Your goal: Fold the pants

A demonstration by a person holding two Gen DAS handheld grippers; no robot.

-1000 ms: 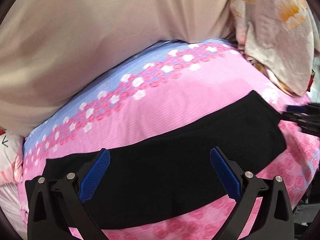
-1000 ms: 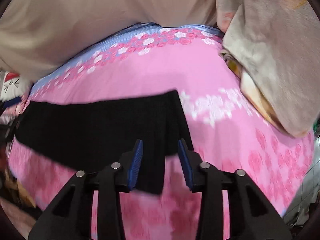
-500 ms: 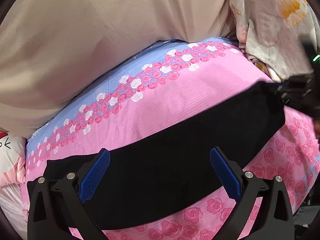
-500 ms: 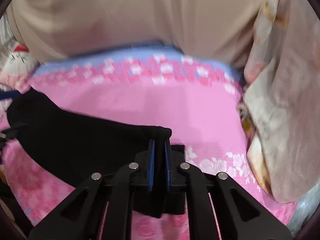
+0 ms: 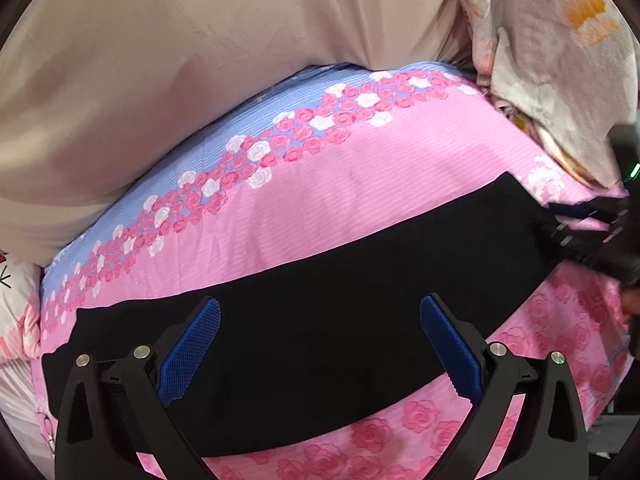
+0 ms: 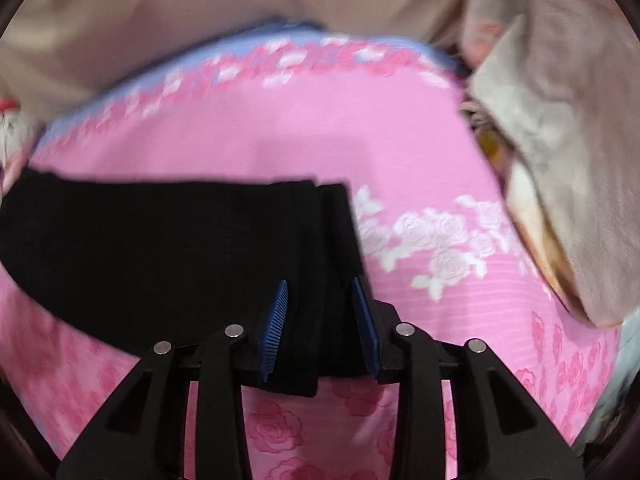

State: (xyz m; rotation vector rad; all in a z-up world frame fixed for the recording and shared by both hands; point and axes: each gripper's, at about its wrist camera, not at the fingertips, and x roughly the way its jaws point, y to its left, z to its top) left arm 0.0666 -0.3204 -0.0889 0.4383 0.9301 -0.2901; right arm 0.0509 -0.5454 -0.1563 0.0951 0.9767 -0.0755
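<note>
Black pants (image 5: 400,256) lie as a long folded strip across the pink rose-print bed sheet (image 5: 360,184). My left gripper (image 5: 320,304) hovers over their left half, open wide, with the blue pads clear of the cloth. The right gripper (image 5: 576,228) shows at the strip's far right end. In the right wrist view the pants (image 6: 160,240) end in a doubled edge that lies between the jaws of the right gripper (image 6: 320,282). Those jaws are opening, and the cloth rests flat on the sheet with the pads apart from it.
A big beige quilt (image 5: 200,60) fills the back of the bed. A crumpled floral cloth (image 5: 540,60) sits at the back right, close to the pants' end. A white printed pillow (image 5: 12,292) is at the left edge. Bare sheet (image 6: 440,248) stretches right of the pants.
Half a second ago the right gripper was shut on the pants' right end and held it up. Now the end is down on the sheet and the jaws have parted. The left gripper has stayed put.
</note>
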